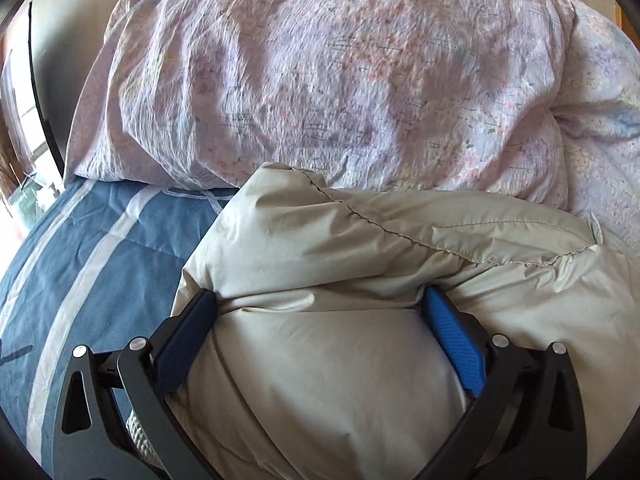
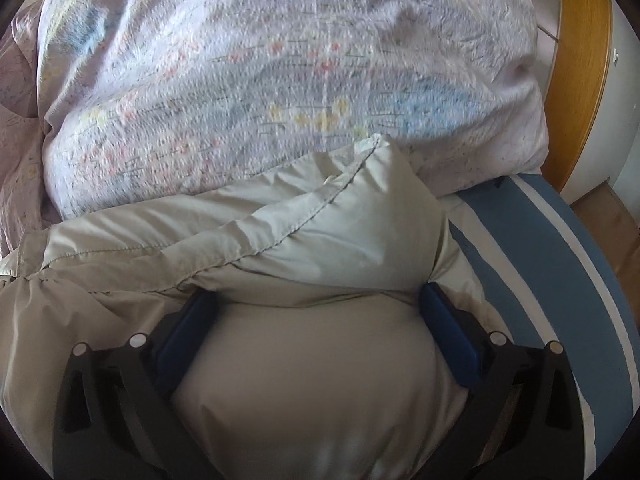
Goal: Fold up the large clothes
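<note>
A puffy beige padded jacket lies bunched on the bed, its stitched seam running across the top fold. My left gripper is sunk into its left part. The blue fingers stand wide apart, pressed against a thick bulge of jacket that fills the gap. In the right wrist view the same jacket shows its right end, a corner sticking up. My right gripper squeezes another thick bulge of it between its pads. Both fingertips are buried in creased fabric.
A big lilac floral duvet is heaped right behind the jacket. The blue sheet with white stripes shows at both sides. A wooden bed frame curves past the right edge, with floor beyond.
</note>
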`<state>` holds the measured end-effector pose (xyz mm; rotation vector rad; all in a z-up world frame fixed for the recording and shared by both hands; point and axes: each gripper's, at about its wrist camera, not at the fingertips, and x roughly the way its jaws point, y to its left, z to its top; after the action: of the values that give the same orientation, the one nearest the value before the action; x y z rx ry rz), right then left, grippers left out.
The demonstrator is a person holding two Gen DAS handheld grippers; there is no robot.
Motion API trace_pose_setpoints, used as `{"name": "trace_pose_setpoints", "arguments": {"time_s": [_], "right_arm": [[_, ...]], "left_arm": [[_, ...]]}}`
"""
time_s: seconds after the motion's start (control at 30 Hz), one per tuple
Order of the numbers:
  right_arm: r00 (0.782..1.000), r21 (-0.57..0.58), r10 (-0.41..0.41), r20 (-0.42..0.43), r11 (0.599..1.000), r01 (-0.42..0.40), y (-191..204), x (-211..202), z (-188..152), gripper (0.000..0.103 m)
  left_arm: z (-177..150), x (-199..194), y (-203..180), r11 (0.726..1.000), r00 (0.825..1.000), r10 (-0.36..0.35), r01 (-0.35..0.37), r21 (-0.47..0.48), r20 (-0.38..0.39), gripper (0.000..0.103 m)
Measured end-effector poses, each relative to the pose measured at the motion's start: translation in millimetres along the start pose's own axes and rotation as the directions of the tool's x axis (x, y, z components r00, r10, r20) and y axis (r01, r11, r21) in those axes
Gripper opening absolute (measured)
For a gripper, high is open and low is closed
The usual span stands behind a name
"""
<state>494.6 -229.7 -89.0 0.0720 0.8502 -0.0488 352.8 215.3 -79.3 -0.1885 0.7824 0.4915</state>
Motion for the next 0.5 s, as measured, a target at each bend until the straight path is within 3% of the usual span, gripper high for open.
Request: {"name": "trace_pose_setpoints", "arguments": {"time_s": [0.13, 0.23, 0.4, 0.5], "right_arm": [[1.0, 0.006, 0.011, -0.022, 1.0, -0.011, -6.2, -17.2, 1.1, 0.1], [0.995, 0.116, 0.099, 0.031, 0.988, -0.102, -37.4, -60.2, -8.6, 0.1], [0.979, 0.404, 0.194, 0.059, 0.892, -0.201, -118.8, -110.3, -47.3, 0.101], [0.965, 0.519, 0.26, 0.031, 0.821, -0.238, -145.7, -116.0, -74.8, 0.099]], "left_arm": [[1.8, -14.6, 15.3, 1.0, 1.0, -0.02, 0.02, 0.007, 0.011, 0.102], [-7.9, -55.1, 40.5, 0.99, 0.989, -0.135, 0.137, -0.04, 0.052, 0.102], [-30.9, -105.4, 103.9, 0.946, 0.966, -0.249, 0.258, -0.194, 0.071, 0.102], [-46.9, -124.8, 114.9, 0.921, 0.954, -0.292, 0.3, -0.25, 0.067, 0.102]]}}
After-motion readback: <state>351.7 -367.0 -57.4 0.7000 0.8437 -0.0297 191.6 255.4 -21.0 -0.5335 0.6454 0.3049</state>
